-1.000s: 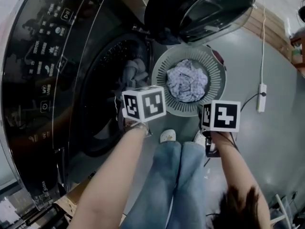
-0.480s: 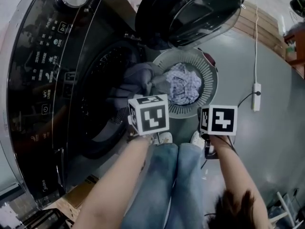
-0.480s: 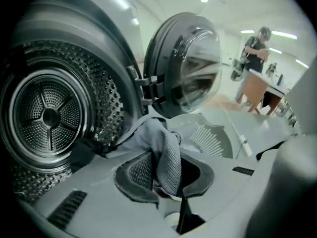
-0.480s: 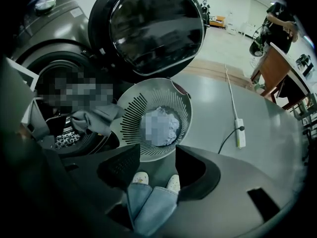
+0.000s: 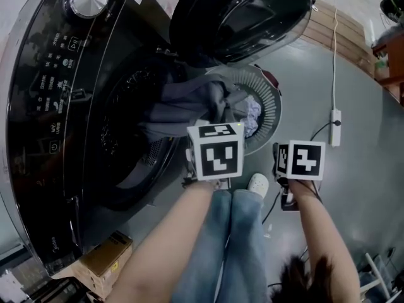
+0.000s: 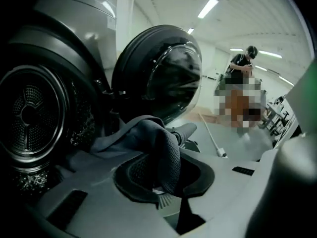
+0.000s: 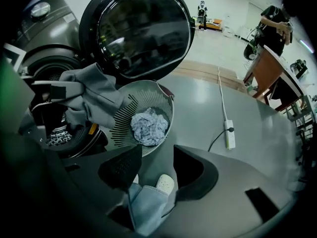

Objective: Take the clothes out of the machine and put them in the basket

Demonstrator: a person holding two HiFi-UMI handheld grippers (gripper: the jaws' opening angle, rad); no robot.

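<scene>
Your left tongs [image 6: 166,182] are pinching the dark grey cloth garment [image 5: 189,103], draped from the black washing machine [image 5: 50,74] onto the round grey slatted basket [image 5: 270,109]. Your right tongs [image 7: 154,167] are spread, have just been closing, and have nothing between them.

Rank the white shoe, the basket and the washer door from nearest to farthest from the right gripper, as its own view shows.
1. Shoe: on the floor, seen between the jaws.
2. Basket: ahead, slightly left.
3. Door: open, beyond the basket.
</scene>
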